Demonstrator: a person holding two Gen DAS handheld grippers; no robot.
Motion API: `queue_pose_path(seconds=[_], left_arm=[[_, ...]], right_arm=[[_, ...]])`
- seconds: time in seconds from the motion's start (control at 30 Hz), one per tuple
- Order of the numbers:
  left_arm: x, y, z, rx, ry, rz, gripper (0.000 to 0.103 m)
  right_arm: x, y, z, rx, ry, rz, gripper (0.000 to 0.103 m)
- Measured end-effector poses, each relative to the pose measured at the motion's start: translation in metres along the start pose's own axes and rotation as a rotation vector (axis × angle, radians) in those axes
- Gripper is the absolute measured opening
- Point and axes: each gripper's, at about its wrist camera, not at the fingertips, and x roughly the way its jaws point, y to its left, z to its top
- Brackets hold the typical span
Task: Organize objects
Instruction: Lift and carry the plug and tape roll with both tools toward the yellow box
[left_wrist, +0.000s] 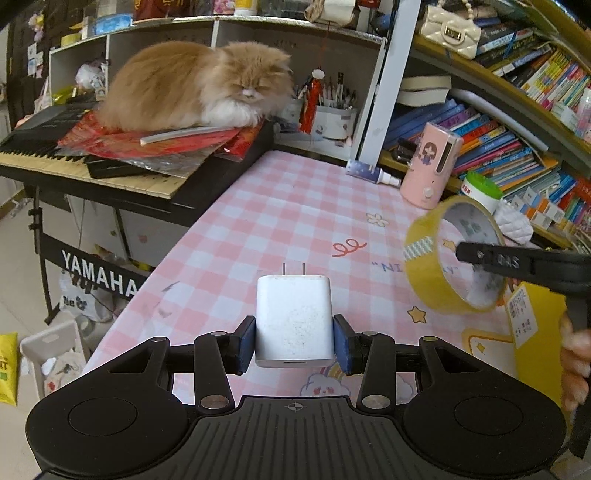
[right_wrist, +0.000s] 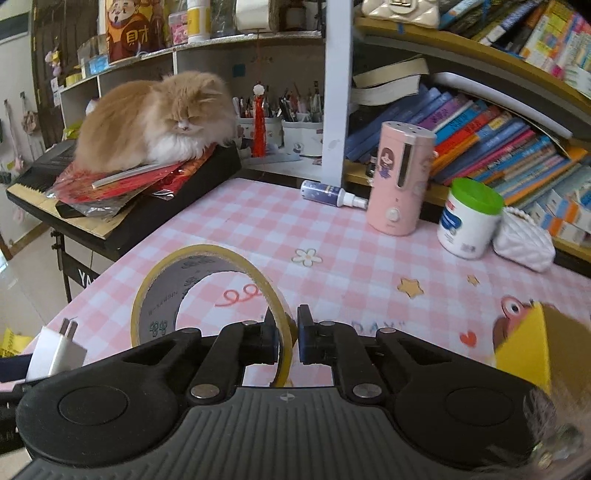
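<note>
My left gripper (left_wrist: 294, 341) is shut on a white plug charger (left_wrist: 294, 321), prongs pointing forward, held above the pink checked table (left_wrist: 280, 221). My right gripper (right_wrist: 288, 339) is shut on the wall of a yellow tape roll (right_wrist: 162, 295), held upright above the table. The tape roll (left_wrist: 428, 273) and a right gripper finger (left_wrist: 487, 256) show at the right of the left wrist view. The charger (right_wrist: 55, 350) shows at the lower left of the right wrist view. A yellow box (right_wrist: 524, 350) lies at the table's right.
An orange cat (left_wrist: 192, 85) lies on red papers on a Yamaha keyboard (left_wrist: 48, 155) left of the table. A pink humidifier (right_wrist: 400, 177), spray bottle (right_wrist: 332, 194), green-lidded jar (right_wrist: 469, 221) and white quilted pouch (right_wrist: 524, 243) stand along the bookshelf at the back right.
</note>
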Motion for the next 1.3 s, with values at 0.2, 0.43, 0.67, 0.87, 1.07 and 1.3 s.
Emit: queue_pose_path(seconds=[0.2, 0.43, 0.67, 0.87, 1.07, 1.3], left_arm=[[-0.016, 0.007, -0.013, 0.005, 0.004, -0.026, 0.041], [-0.039, 0.014, -0.024, 0.046, -0.008, -0.067, 0.041], [-0.060, 0.021, -0.038, 0.085, 0.001, -0.118, 0.041], [-0.076, 0.019, -0.054, 0.136, 0.015, -0.171, 0.041], [-0.091, 0.016, -0.069, 0.188, 0.026, -0.214, 0.041], [-0.103, 0.010, -0.086, 0.245, 0.050, -0.271, 0.041]], right_arm=[[-0.029, 0.004, -0.022, 0.044, 0.023, 0.001, 0.009], [-0.061, 0.012, -0.050, 0.085, 0.049, -0.023, 0.009], [-0.102, 0.021, -0.081, 0.133, 0.060, -0.060, 0.009], [-0.128, 0.032, -0.103, 0.174, 0.065, -0.098, 0.009], [-0.153, 0.041, -0.126, 0.212, 0.069, -0.132, 0.009], [-0.177, 0.048, -0.156, 0.273, 0.084, -0.170, 0.009]])
